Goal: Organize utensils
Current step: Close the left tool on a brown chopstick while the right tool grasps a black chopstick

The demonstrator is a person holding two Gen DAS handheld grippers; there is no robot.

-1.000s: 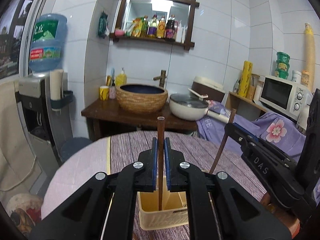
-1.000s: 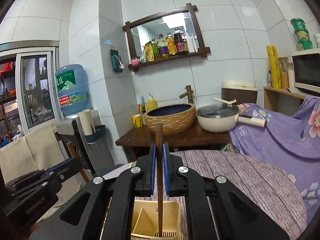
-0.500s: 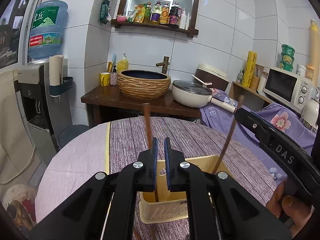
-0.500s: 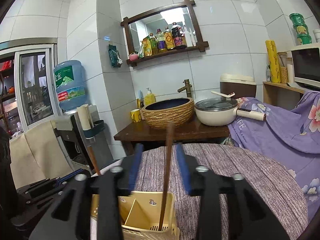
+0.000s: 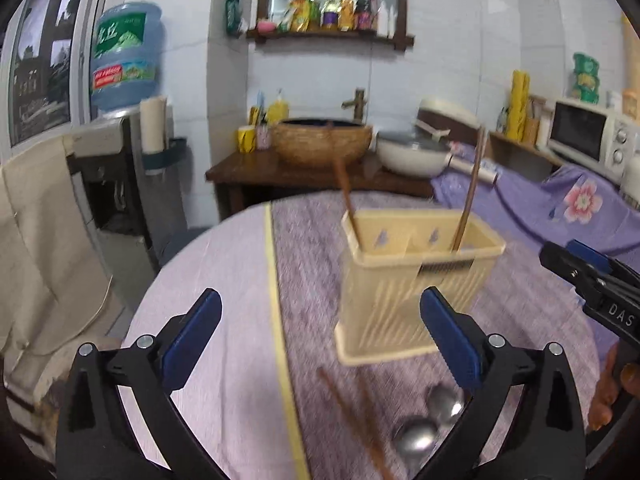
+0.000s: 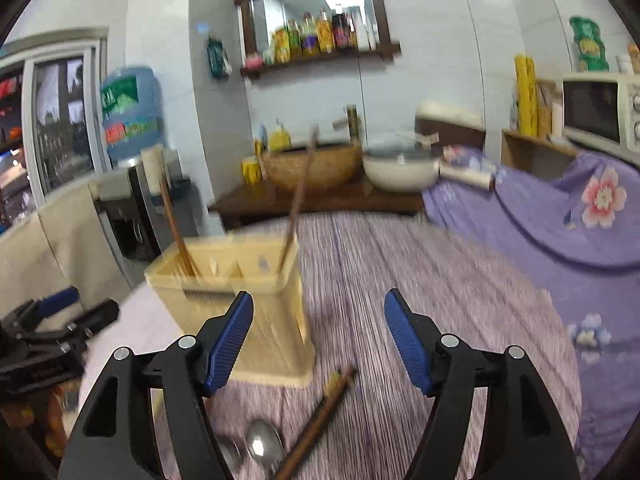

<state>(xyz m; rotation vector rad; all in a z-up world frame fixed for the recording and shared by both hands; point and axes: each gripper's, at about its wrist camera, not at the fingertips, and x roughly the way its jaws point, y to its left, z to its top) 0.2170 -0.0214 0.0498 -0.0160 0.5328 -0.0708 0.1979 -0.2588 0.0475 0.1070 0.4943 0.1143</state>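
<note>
Brown chopsticks (image 5: 347, 196) lean in the cream basket (image 5: 416, 280); both grippers' jaws just opened wide, empty.

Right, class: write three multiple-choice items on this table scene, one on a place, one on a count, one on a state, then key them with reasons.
1. Where do the two spoons lie?
A. in the holder
B. on the table in front of the holder
C. in the sink

2. How many chopsticks stand in the holder?
A. none
B. two
C. five

3. How do the jaws of the left gripper stand?
A. wide apart, holding nothing
B. shut on a chopstick
C. shut on a spoon

Key: 1 B, they lie on the cloth before the holder. 2 B, one chopstick leans at each end. 3 A, nothing lies between its pads.
</note>
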